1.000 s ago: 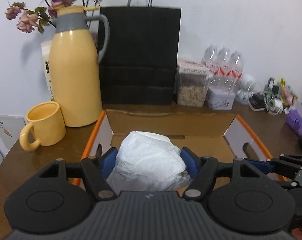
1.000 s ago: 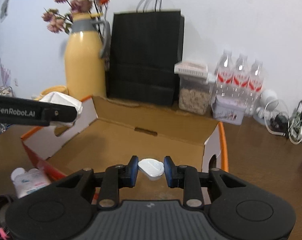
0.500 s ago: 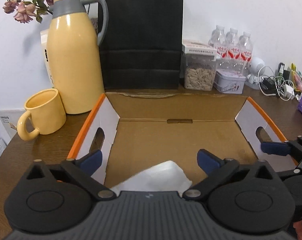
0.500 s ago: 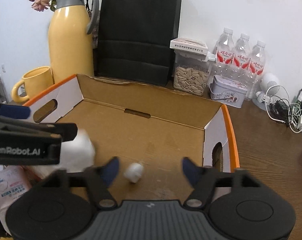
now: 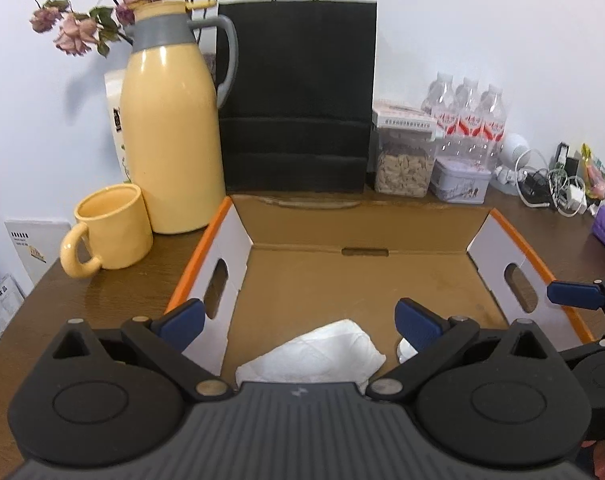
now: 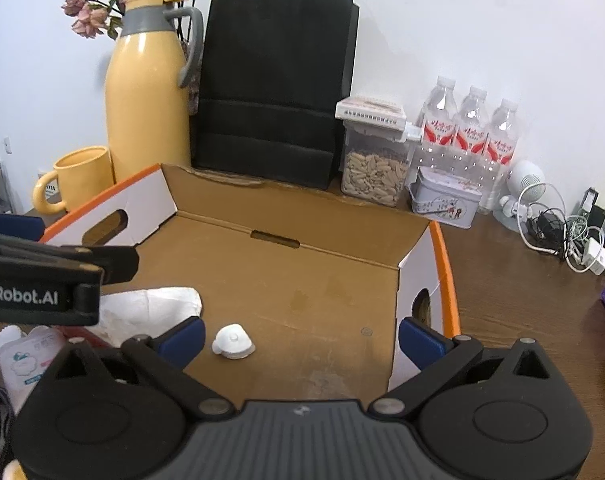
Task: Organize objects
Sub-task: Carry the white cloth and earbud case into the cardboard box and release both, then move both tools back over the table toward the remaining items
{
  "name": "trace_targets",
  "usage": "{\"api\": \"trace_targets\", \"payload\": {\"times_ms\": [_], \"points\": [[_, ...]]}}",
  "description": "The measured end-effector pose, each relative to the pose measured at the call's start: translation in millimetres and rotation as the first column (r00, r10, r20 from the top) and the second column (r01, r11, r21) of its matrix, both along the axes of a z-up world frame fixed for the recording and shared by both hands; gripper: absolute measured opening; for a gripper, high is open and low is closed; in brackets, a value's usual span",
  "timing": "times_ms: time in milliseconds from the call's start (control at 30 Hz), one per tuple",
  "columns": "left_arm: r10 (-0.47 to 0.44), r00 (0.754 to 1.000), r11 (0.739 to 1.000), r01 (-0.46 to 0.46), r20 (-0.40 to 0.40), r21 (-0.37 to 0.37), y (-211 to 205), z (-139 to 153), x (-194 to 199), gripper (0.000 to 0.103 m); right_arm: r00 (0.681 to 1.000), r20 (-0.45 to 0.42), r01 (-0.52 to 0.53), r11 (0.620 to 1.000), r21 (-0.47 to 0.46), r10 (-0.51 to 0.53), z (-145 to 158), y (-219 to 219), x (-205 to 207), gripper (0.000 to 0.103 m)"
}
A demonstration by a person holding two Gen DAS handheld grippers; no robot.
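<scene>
Two items, bag (image 5: 314, 350) and cap (image 6: 233, 342), lie released in the box (image 5: 366, 224); left gripper (image 5: 298, 322) spread, right gripper (image 6: 300, 338) opening, empty. Next: fetch another object.

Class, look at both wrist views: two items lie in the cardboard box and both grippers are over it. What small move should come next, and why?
Probably draw both grippers back out of the cardboard box. The white tissue pack and the small white cap already lie loose on its floor; the left gripper is open and the right gripper's jaws are opening, touching neither. A wet-wipe pack outside the box looks like the next pick.
</scene>
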State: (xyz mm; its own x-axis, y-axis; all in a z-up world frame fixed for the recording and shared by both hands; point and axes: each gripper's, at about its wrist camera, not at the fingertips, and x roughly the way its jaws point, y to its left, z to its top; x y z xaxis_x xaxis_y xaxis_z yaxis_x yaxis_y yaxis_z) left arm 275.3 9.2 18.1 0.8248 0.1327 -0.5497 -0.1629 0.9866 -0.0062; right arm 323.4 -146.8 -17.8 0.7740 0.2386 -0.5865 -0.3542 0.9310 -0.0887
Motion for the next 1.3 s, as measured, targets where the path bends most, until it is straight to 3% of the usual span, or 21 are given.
{"api": "trace_targets", "payload": {"times_ms": [467,800,1033,1300], "points": [[-0.04,0.992,0.999,0.037,0.116,0.027,2,38,-85,0.103,0.989,0.145,-0.031,0.999,-0.017,0.034,46,-35,-86,0.103],[-0.049,0.982,0.998,0.04,0.183,0.052,15,31,-175,0.103,0.979,0.171,-0.107,0.994,-0.021,0.109,35,-59,-180,0.103],[-0.024,0.99,0.999,0.02,0.14,0.03,28,3,-228,0.103,0.981,0.121,-0.154,0.988,-0.004,0.154,5,-58,-240,0.103],[0.024,0.999,0.999,-0.023,0.036,-0.034,39,-37,-266,0.103,0.985,0.034,-0.169,0.985,0.021,0.168,-28,-50,-269,0.103]]}}
